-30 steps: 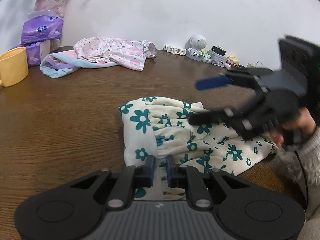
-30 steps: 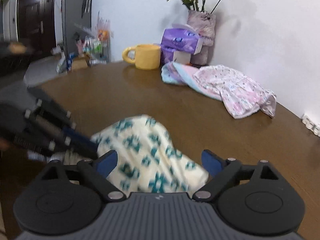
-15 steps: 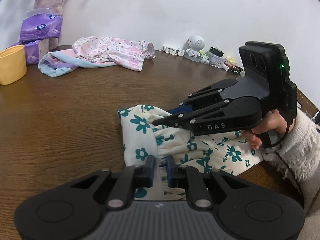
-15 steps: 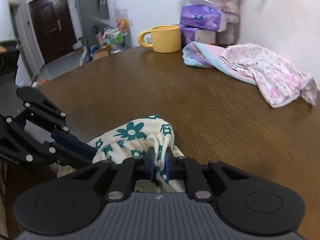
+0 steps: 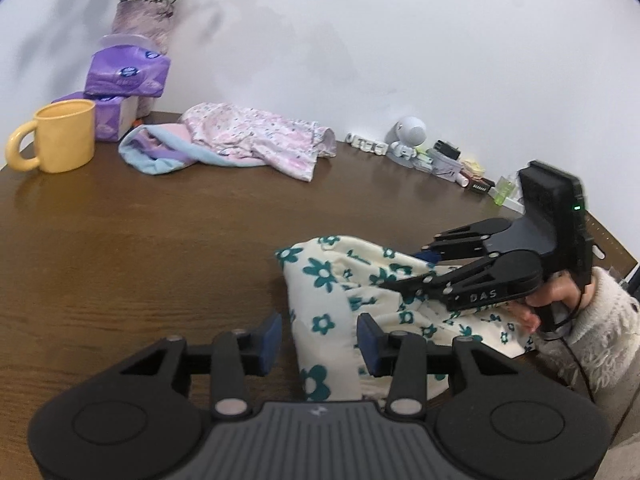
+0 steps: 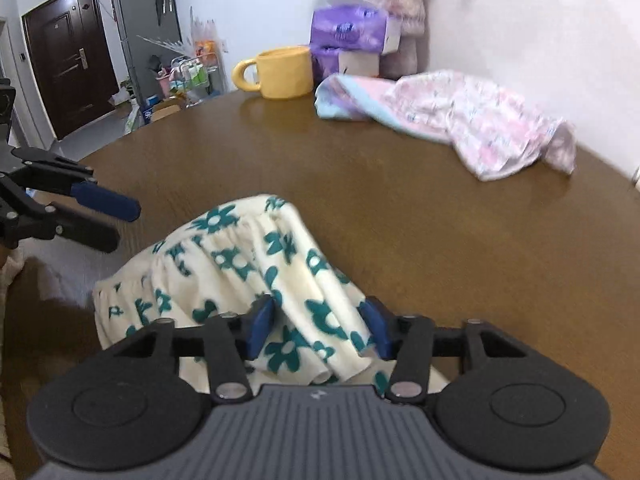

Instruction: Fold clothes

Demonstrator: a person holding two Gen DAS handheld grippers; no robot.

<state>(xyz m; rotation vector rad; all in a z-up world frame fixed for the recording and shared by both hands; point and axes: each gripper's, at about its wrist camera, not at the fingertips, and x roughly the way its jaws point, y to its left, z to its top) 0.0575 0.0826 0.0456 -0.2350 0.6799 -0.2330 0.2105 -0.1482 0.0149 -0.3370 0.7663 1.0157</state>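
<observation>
Garment, cream with teal flowers (image 5: pixel 332 312), bunched on brown table (image 5: pixel 140 248), well apart from yellow mug (image 5: pixel 60 140). Left gripper (image 5: pixel 318 340) and right gripper (image 6: pixel 316 326): both opening, pads off the cloth lying between them.

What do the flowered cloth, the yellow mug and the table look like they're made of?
Flowered cloth: a soft, thick-looking fabric, perhaps fleece or cotton; matte, with gathered folds and printed teal flowers.
Yellow mug: probably glazed ceramic; thick walls, smooth with a slight sheen.
Table: wood or wood-look veneer; dark brown grain lines and a faint gloss that mirrors the mug.
</observation>
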